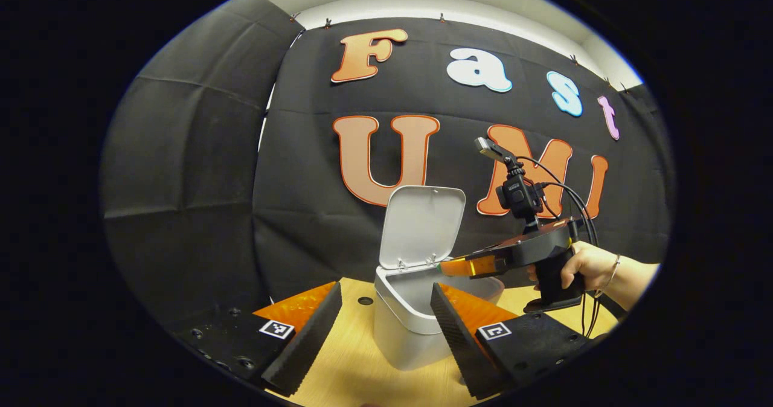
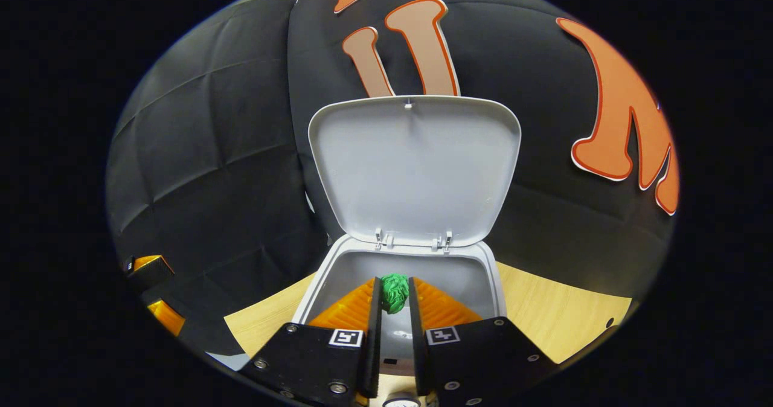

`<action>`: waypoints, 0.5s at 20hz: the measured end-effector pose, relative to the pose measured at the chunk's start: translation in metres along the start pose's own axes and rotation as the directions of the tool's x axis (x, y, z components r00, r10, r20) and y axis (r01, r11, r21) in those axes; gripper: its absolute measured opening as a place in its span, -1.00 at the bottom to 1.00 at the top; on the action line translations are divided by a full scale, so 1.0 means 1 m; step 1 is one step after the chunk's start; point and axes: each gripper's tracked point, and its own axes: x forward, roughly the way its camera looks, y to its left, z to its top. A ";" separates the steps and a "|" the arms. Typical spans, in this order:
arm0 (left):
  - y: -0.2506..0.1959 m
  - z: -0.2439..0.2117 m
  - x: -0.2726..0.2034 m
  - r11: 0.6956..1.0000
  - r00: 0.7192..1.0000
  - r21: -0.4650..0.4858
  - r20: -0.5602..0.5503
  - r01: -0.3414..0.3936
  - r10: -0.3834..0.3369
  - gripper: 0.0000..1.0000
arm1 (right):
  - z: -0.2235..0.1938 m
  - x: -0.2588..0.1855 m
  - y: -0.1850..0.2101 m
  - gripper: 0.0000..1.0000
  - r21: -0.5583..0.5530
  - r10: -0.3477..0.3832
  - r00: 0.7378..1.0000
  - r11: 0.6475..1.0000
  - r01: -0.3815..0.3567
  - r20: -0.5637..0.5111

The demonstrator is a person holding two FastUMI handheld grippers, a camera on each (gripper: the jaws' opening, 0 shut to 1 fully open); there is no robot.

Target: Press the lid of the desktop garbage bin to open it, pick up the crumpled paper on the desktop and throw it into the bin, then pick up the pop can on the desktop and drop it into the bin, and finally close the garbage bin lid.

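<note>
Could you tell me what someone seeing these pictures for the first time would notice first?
The white garbage bin stands on the wooden desktop with its lid swung upright. In the right gripper view, the right gripper holds a green crumpled paper between its fingers, right over the bin's open mouth. The left gripper waits open in front of the bin.

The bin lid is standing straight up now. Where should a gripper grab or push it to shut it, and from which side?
Take the lid by its free top edge, opposite the hinges at the bin's back rim, coming from above and behind. It probably swings down easiest from there. First the right gripper, shut on the green crumpled paper over the opening, should let go and move away.
</note>
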 end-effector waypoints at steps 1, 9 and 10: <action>-0.002 0.000 0.000 1.000 1.000 0.006 0.001 0.004 -0.004 0.88 | -0.001 0.000 -0.002 -0.47 0.000 0.001 1.000 1.000 -0.001 -0.002; -0.015 -0.001 0.003 0.999 0.999 0.013 -0.004 0.041 -0.041 0.88 | -0.004 -0.001 -0.002 0.90 0.012 0.027 0.999 1.000 -0.027 0.023; -0.017 -0.001 0.004 0.999 0.999 0.015 -0.004 0.042 -0.042 0.88 | -0.003 -0.005 -0.002 0.90 0.024 0.033 0.999 0.999 -0.034 0.028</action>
